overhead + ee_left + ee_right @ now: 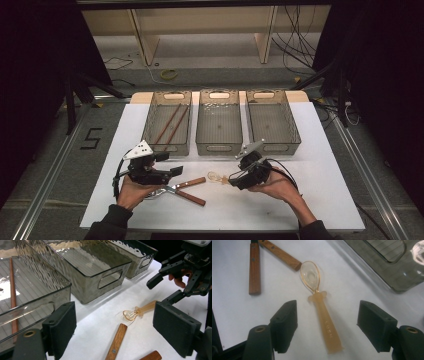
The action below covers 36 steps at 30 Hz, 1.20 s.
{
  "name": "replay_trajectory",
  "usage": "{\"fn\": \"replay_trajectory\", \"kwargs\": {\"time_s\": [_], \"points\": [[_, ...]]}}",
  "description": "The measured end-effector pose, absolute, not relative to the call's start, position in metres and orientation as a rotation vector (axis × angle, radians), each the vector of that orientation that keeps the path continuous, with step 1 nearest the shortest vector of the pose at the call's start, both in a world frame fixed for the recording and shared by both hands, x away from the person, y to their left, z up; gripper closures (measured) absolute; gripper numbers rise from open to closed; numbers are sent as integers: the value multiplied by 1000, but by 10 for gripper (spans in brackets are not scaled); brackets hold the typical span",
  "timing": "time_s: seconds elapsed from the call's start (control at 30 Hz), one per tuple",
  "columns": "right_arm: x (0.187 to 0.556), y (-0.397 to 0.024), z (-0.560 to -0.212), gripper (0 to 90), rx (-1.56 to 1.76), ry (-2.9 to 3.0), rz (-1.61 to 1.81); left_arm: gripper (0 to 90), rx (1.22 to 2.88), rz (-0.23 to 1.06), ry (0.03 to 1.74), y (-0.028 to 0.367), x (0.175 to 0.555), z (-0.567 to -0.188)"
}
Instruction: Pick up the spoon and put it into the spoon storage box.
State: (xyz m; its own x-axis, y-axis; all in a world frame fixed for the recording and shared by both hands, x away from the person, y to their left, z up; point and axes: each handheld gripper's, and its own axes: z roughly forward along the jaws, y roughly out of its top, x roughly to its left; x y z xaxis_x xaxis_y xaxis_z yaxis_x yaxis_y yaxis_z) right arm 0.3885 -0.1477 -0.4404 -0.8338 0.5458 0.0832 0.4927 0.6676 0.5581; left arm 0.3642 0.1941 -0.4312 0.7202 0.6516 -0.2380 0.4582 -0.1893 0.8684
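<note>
the right claw [327, 325] stands spread around the amber spoon [322, 312], pads not touching. closing off-centre could skid its slick handle along the surface toward the wooden-handled tongs [255, 267]. the left claw [120, 327], also spread and holding nothing, sits on the spoon's far side.

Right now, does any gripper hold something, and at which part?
No. The right gripper is open around the handle of the spoon, pads not touching. The left gripper is open and holds nothing.

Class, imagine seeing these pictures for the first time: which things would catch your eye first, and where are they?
Three smoky see-through bins stand in a row at the far side of the white table; the left one holds two brown sticks. In front, the right gripper hovers with open jaws on either side of an amber spoon's handle, without touching it. Beside the spoon lies a tool with two wooden handles, under the left gripper.
</note>
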Motion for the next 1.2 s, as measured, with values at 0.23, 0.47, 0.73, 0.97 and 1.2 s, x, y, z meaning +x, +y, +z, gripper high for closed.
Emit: {"fn": "replay_trajectory", "kwargs": {"time_s": [0.23,0.47,0.73,0.97,1.2], "points": [[393,-145,-448,410,844,2832,808,184,1821,226,847,192,359,-436],[395,-142,-455,487,845,2874,724,185,1838,223,838,190,355,-442],[395,-138,-459,570,776,2906,616,184,1852,228,828,190,353,-446],[394,-131,-461,660,734,2913,514,185,1852,231,829,192,352,-448],[393,-125,-461,739,690,2929,455,187,1857,235,826,191,352,-448]]}}
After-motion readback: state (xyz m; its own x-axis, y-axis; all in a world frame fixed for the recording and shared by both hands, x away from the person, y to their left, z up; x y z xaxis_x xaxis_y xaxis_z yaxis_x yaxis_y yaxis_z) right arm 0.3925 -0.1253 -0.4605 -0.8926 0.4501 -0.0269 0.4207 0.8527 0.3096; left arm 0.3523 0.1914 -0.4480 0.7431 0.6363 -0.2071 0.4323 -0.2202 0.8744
